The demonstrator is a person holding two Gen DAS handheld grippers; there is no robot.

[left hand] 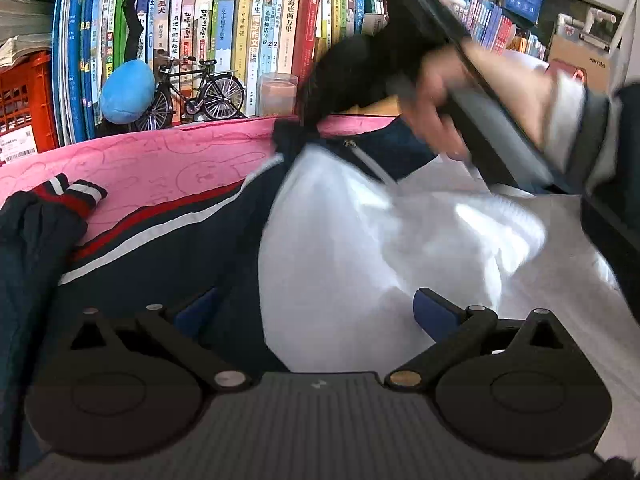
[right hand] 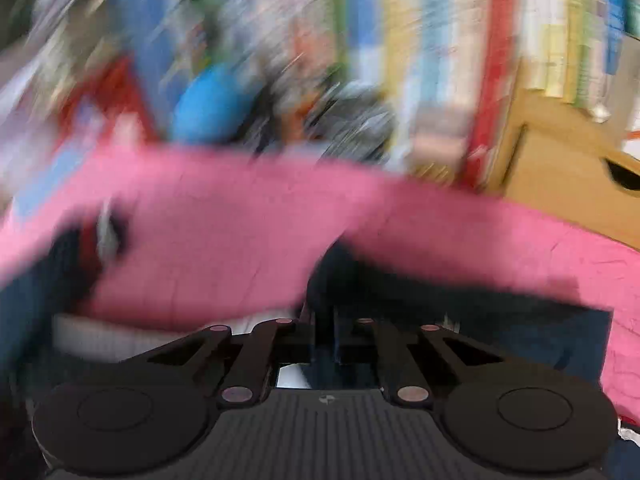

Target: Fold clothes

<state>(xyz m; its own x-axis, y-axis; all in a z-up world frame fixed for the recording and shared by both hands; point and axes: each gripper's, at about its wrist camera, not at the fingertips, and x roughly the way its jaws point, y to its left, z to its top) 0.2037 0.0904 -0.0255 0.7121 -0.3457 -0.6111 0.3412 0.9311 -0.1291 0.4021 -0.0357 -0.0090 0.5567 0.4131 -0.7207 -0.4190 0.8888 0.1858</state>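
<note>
One navy track jacket with white lining (left hand: 168,248); one pink bunny-print sheet (left hand: 168,160); one blue plush egg (left hand: 127,91); one black model bicycle (left hand: 196,92); one orange plastic crate (left hand: 24,100).

We are seeing a navy jacket (left hand: 168,248) with red-and-white stripes lying opened, its white lining (left hand: 360,240) showing, on the pink cloth (left hand: 160,160).

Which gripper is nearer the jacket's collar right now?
Right. The right gripper is shut on the jacket at its dark collar; the left gripper is open, hovering back over the white lining.
</note>
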